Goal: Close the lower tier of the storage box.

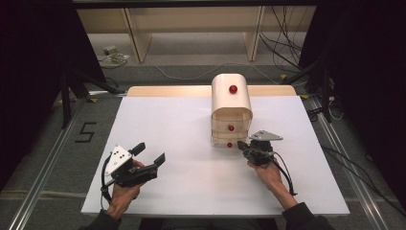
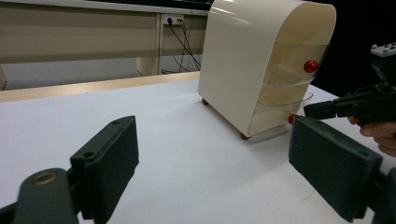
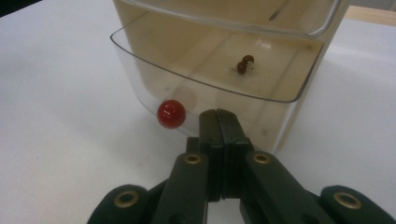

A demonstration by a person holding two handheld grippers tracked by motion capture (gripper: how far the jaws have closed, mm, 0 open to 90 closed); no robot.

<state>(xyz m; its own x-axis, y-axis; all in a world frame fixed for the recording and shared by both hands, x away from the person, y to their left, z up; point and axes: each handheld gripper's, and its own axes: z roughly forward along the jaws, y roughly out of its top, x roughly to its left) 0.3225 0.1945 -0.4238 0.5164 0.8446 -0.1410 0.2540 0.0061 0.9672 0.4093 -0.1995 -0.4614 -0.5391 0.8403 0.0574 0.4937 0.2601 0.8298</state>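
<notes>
A cream three-drawer cabinet with clear drawers and red knobs stands at the table's middle right. Its bottom drawer is pulled out a little, and a small brown object lies inside. My right gripper is shut with nothing between its jaws. Its tips sit at the drawer's clear front, just right of the red knob. In the high view the right gripper is beside the lowest knob. My left gripper rests open near the front left, its jaws wide apart and pointing toward the cabinet.
The white table top has a wooden strip along its far edge. Cables, shelving legs and tripod legs lie on the floor beyond. Metal rails run along the floor on both sides of the table.
</notes>
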